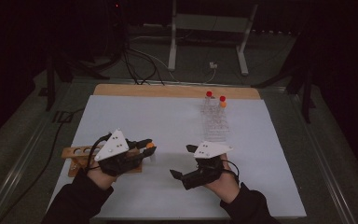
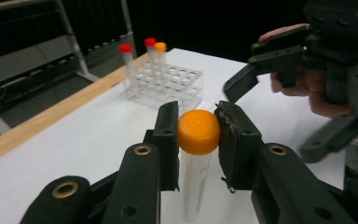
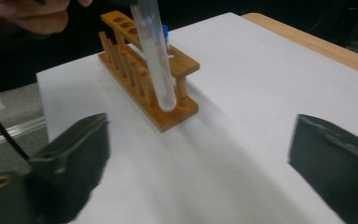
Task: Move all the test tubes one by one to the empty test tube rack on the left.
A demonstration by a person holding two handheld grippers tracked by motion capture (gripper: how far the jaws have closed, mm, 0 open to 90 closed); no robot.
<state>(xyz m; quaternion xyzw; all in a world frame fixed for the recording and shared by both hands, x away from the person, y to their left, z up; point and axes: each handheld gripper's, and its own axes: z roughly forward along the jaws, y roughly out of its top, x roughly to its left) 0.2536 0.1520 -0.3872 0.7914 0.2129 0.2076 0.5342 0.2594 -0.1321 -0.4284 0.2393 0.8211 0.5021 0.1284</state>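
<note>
Ample open white tabletop (image 1: pixel 168 116) between 10 and 2 o'clock; wooden edge strip along 12 o'clock.

Left gripper (image 2: pixel 196 140): jaws nearly closed, clamped on the orange cap of one clear plastic tube (image 2: pixel 195 186), held upright just off the near end of the wooden rack (image 3: pixel 144 79) at 8 o'clock.

Right gripper (image 1: pixel 182 162): jaws spread wide, gripping nothing, at 6 o'clock.

One clear plastic rack (image 1: pixel 214 122) at 1 o'clock, grid-patterned, carrying three capped tubes: two red, one orange.
</note>
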